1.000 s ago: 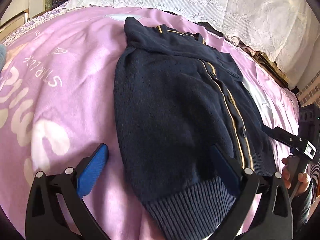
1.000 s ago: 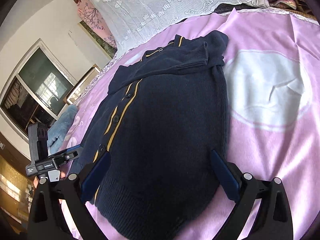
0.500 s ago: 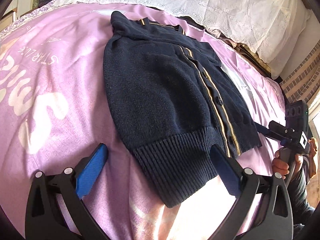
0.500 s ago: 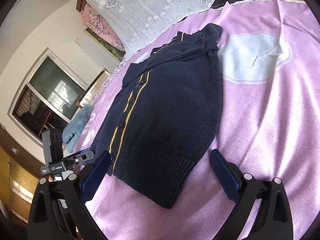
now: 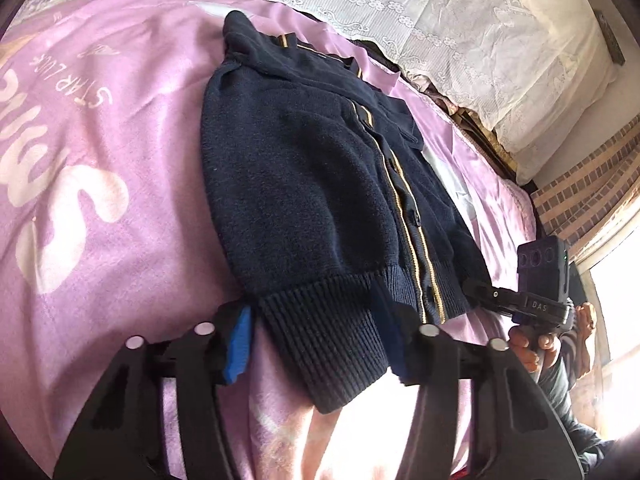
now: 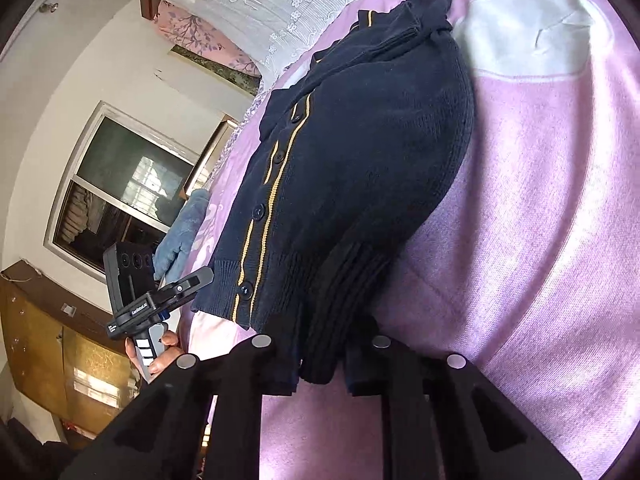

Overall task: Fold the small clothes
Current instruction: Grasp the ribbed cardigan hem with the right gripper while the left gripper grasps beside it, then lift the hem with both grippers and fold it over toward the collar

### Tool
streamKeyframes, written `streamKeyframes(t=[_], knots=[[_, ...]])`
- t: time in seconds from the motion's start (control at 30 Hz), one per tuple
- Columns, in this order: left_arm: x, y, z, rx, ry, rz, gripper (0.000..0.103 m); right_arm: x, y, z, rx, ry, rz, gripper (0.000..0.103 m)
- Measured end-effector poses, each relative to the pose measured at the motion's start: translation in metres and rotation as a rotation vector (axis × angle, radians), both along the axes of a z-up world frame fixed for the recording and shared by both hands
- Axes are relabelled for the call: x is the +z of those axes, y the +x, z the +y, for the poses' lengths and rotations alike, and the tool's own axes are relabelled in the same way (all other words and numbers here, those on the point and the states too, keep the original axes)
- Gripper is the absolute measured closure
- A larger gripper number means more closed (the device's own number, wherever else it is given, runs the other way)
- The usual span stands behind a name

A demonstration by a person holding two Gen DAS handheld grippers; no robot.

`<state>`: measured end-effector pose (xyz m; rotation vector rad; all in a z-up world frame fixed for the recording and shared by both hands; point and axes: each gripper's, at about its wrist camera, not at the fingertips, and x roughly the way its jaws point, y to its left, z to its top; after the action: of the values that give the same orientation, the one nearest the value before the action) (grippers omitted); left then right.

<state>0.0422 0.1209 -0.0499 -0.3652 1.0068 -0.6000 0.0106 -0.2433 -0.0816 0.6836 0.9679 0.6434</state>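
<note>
Two grippers were closed on the ribbed hem of the cardigan [image 5: 304, 184], which was spread flat on the pink bedspread [image 5: 100, 152]: left gripper [image 5: 316, 344] and right gripper [image 6: 320, 364] each pinching a hem corner. The knit was judged soft, limp and light; thick hem ribbing offered the surest hold.

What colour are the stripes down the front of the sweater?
Yellow stripes on a dark blue sweater; the right wrist view shows them best.
</note>
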Motion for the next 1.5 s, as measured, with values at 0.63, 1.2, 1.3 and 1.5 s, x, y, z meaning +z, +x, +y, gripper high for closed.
streamKeyframes(t=[0.63,1.2,1.3,1.5], knots=[[-0.011,-0.002,0.009,0.031,-0.222,0.031,0.094,0.003,-0.002,0.001,-0.027,-0.026,-0.036,0.09],[0.064,0.007,-0.019,-0.007,-0.037,-0.2,0.096,0.066,0.008,-0.008,-0.06,-0.048,-0.232,0.091],[0.08,0.016,-0.024,-0.01,-0.039,-0.235,0.096,0.08,0.018,-0.008,-0.063,-0.052,-0.258,0.091],[0.101,0.045,-0.032,0.01,-0.027,-0.287,0.096,0.103,0.049,-0.015,-0.095,-0.033,-0.297,0.091]])
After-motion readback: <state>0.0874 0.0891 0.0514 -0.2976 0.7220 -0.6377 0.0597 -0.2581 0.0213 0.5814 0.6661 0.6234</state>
